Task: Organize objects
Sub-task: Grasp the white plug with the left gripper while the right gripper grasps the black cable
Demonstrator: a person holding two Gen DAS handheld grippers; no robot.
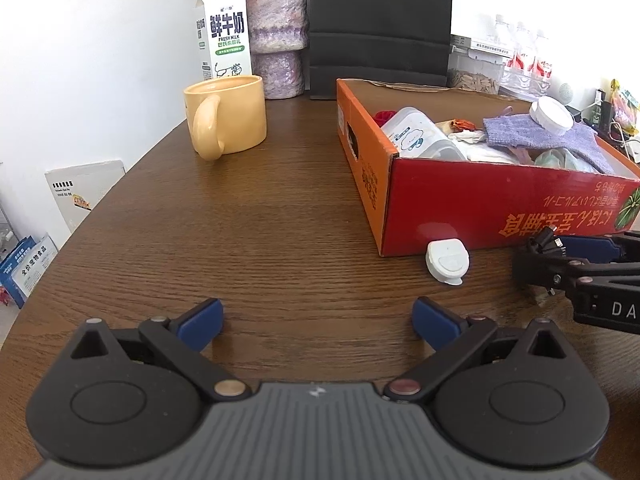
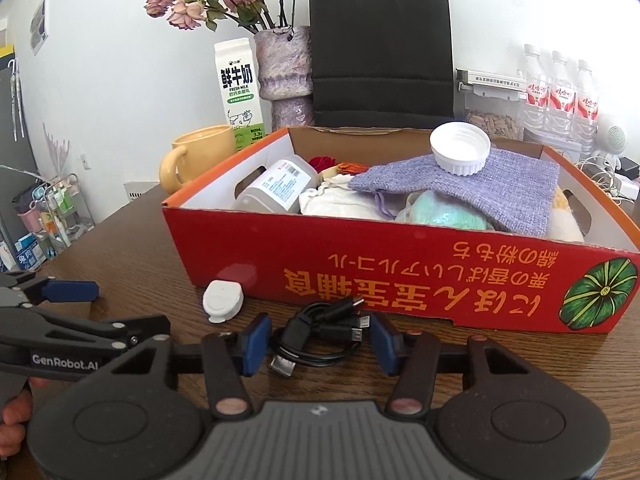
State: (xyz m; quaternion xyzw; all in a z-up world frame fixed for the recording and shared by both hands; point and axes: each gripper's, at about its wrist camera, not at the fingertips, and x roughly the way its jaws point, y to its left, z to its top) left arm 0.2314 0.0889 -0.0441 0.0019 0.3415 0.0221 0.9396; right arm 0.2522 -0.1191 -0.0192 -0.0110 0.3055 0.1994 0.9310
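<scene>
A red cardboard box (image 2: 400,280) stands on the wooden table, holding a purple cloth (image 2: 480,188), a white lid (image 2: 460,148), a plastic jar (image 2: 276,188) and other items. The box also shows in the left wrist view (image 1: 500,200). A coiled black cable (image 2: 320,332) lies on the table in front of the box, between the blue pads of my right gripper (image 2: 318,338), which is open around it. A small white flip cap (image 2: 222,300) lies left of it and shows in the left wrist view (image 1: 446,260) too. My left gripper (image 1: 318,320) is open and empty over bare table.
A yellow mug (image 1: 226,116), a milk carton (image 1: 224,32), a purple vase (image 1: 276,36) and a black paper bag (image 1: 380,24) stand at the back. Water bottles (image 2: 560,96) stand at the far right. The table's curved edge (image 1: 100,200) runs along the left.
</scene>
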